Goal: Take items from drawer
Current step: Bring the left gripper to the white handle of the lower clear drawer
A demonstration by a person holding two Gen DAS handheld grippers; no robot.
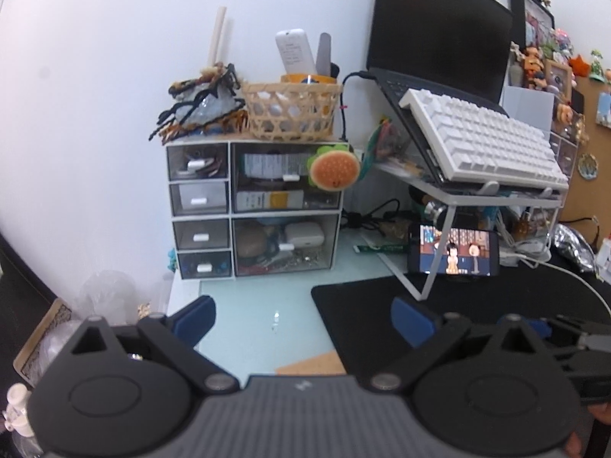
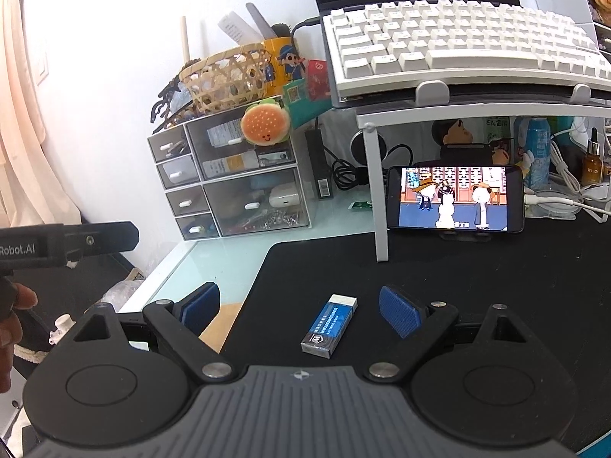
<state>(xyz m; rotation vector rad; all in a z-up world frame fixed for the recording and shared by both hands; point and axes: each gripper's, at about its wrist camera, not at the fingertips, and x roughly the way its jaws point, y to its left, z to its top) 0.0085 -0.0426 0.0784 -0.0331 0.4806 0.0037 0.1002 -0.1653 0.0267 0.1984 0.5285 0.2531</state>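
A small drawer organiser (image 1: 254, 210) with several clear drawers, all shut, stands at the back of the glass desk; it also shows in the right wrist view (image 2: 229, 179). My left gripper (image 1: 303, 322) is open and empty, well in front of the organiser above the desk. My right gripper (image 2: 299, 311) is open over the black mat. A blue and white eraser (image 2: 330, 324) lies on the mat between its fingers, untouched. The left gripper's body (image 2: 68, 244) shows at the left edge of the right wrist view.
A wicker basket (image 1: 292, 110) and a burger plush (image 1: 334, 170) sit on the organiser. A white stand (image 2: 382, 175) carries a laptop and white keyboard (image 2: 458, 34). A phone (image 2: 454, 198) playing video leans under it. Cables and bottles lie at the right.
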